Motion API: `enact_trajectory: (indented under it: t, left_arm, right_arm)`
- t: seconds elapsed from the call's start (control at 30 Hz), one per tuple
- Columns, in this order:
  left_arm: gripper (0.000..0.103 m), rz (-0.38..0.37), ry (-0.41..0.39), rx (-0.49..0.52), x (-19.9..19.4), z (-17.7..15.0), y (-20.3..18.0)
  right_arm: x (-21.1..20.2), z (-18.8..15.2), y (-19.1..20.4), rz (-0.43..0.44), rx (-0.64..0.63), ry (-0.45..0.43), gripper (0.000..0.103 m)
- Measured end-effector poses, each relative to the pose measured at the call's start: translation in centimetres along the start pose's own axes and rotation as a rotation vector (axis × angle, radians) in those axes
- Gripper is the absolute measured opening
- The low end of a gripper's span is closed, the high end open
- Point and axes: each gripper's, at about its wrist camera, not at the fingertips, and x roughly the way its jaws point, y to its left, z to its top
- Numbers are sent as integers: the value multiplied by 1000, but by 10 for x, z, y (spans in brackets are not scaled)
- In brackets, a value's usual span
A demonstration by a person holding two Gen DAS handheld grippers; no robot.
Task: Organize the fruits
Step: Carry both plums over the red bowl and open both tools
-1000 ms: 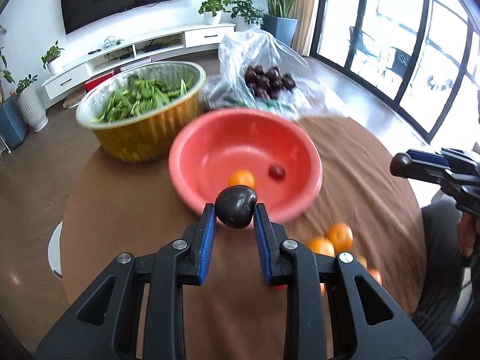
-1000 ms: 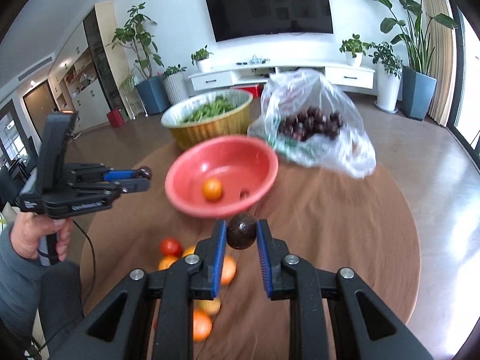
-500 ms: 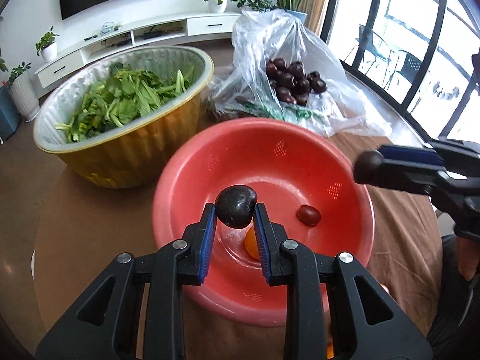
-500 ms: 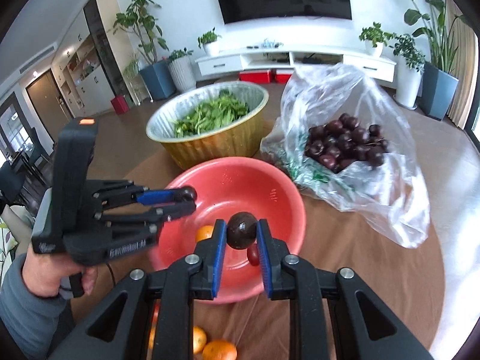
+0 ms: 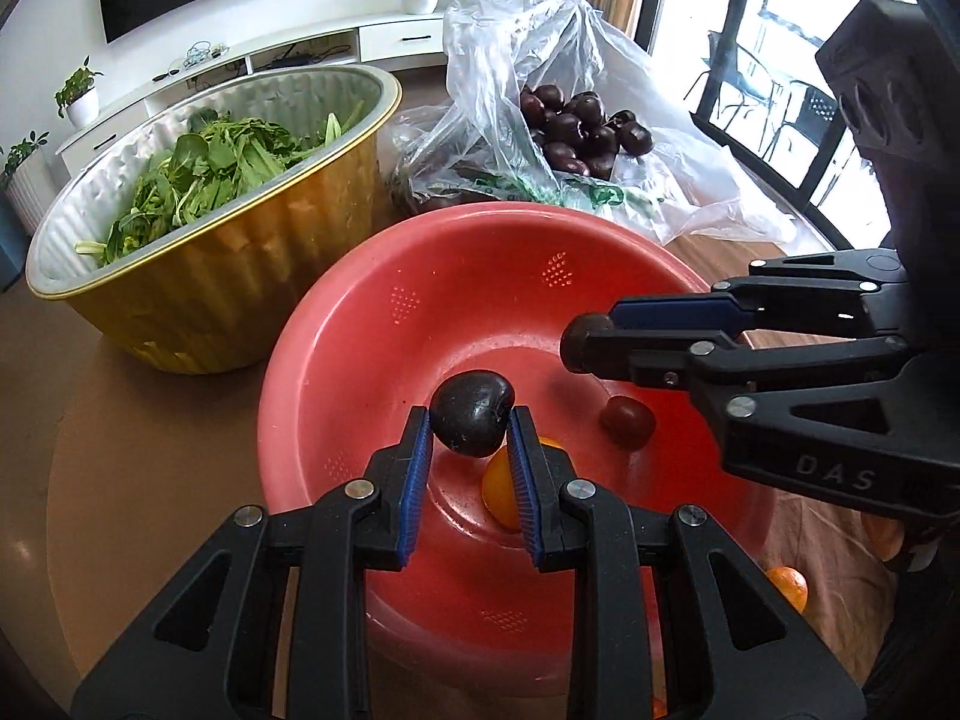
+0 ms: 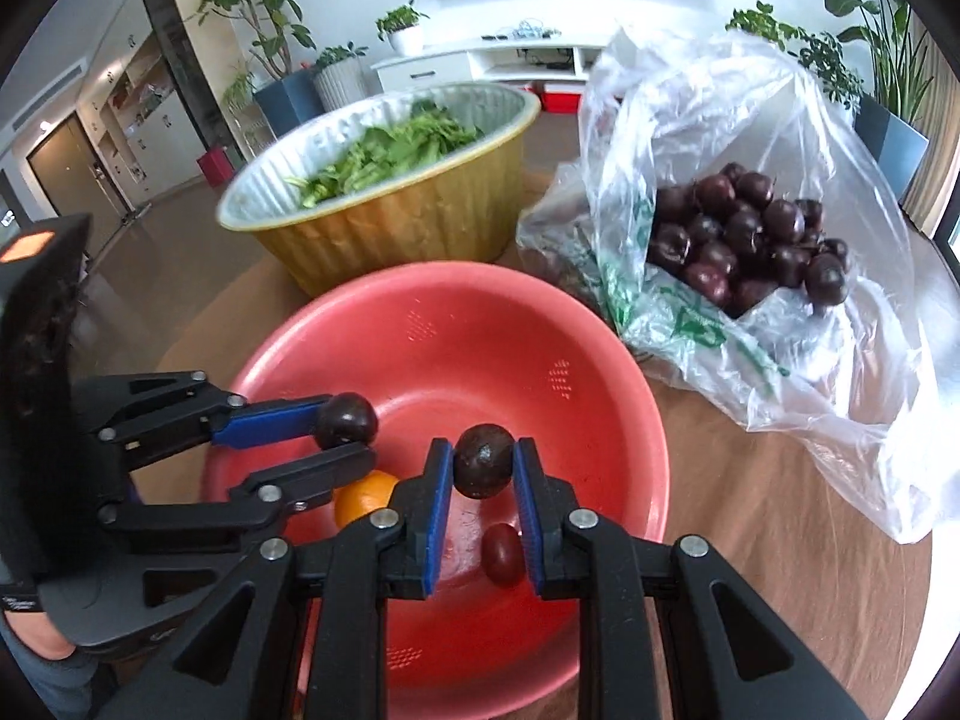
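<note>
- Table (image 6: 780,540): round, brown cloth, carries everything below.
- Gold foil basin (image 5: 228,300) at the far left of the table, leafy greens (image 5: 210,174) heaped inside.
- Clear plastic bag (image 6: 750,192) far right, slumped open, a pile of dark plums (image 6: 744,240) inside.
- Red bowl (image 5: 480,276) nearest me, just in front of basin and bag. On its floor: one orange (image 5: 501,492) and one small red fruit (image 5: 627,422), apart from each other.
- My left gripper (image 5: 471,426) is above the bowl interior, angled steeply down, blue pads clamped on a dark plum (image 5: 473,411). The plum's long axis runs across the pads, roughly level; stem end not discernible.
- My right gripper (image 6: 483,459) is over the bowl too, pads pressed on a second dark plum (image 6: 483,459), nearly round, so no clear axis.
- Loose oranges (image 5: 786,585) lie on the cloth beside the bowl's near right.
</note>
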Motion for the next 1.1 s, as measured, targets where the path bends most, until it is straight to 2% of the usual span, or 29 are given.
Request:
enact_trajectory:
  t: [0.3,0.73,0.83,0.9,1.0,1.1]
  left_arm:
    - [24,-11,2,-16,2,0,5]
    - [25,-18,5,-30,1,-1,7]
    - [26,-18,5,-30,1,-1,7]
    - [28,-21,6,-30,1,-2,7]
    - [35,-20,1,-28,-1,-2,6]
    - [57,-12,-18,-31,-7,-2,5]
  right_arm:
    - [14,-3,3,-42,-26,35,23]
    - [23,0,9,-91,-69,41,26]
    - [22,0,10,-83,-70,38,36]
    - [20,0,11,-81,-75,34,44]
    - [17,0,11,-98,-79,30,44]
    - [11,-1,7,-103,-68,22,44]
